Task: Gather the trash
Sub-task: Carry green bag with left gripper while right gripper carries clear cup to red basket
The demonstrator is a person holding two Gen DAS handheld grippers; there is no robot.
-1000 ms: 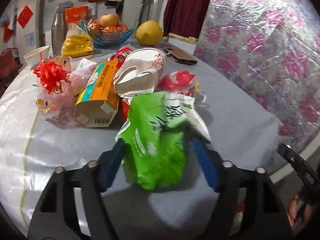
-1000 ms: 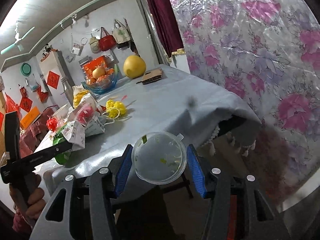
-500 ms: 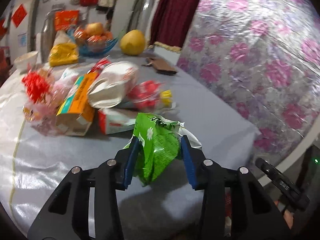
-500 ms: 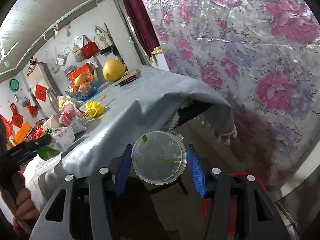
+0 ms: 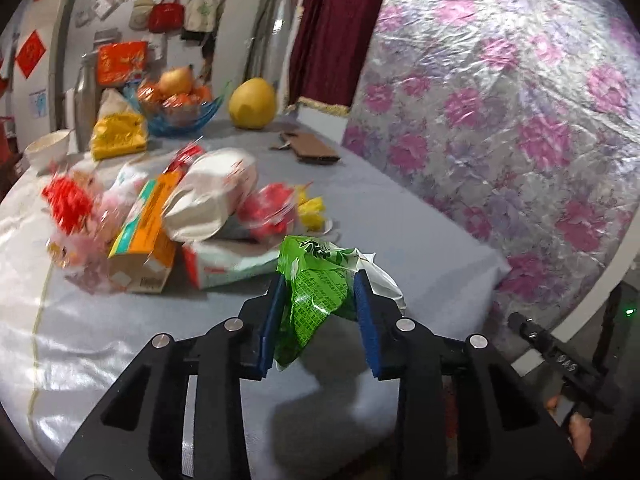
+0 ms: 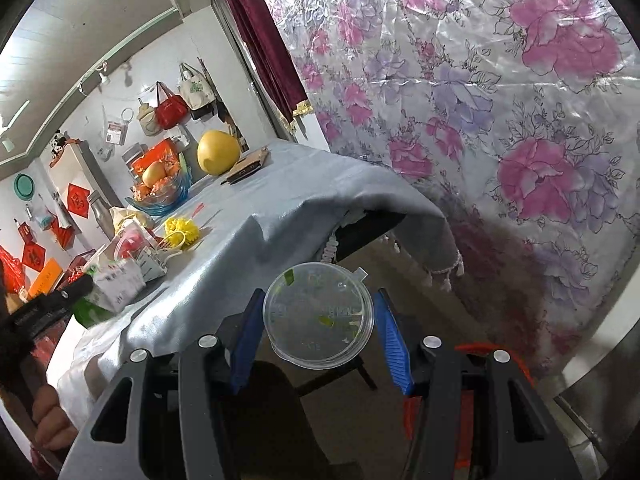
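Note:
A crumpled green snack wrapper (image 5: 316, 300) hangs a little above the grey tablecloth (image 5: 420, 240), and my left gripper (image 5: 320, 280) is closing on it with its blue pads pressing both sides. Behind it lies a heap of trash: an orange carton (image 5: 148, 232), a white paper bag (image 5: 208, 196), a red plastic bag (image 5: 272, 212) and a red-and-white pack (image 5: 224, 264). My right gripper (image 6: 320, 298) is shut on a clear round plastic lid (image 6: 320, 316), held beyond the table's corner above the floor. In the right wrist view the left gripper (image 6: 60, 300) shows at the left with the wrapper (image 6: 90, 312).
At the table's far end stand a blue fruit bowl (image 5: 180, 108), a yellow pomelo (image 5: 252, 104), a steel flask (image 5: 86, 104), a yellow bag (image 5: 118, 136) and a white bowl (image 5: 48, 148). A brown wallet (image 5: 312, 148) lies near the floral plastic sheet (image 5: 520, 120). Something red-orange (image 6: 480, 348) sits low under the right gripper.
My left gripper's jaws have closed onto the green wrapper and raised it off the cloth. My right gripper has swung away from the table with the clear lid still in it.

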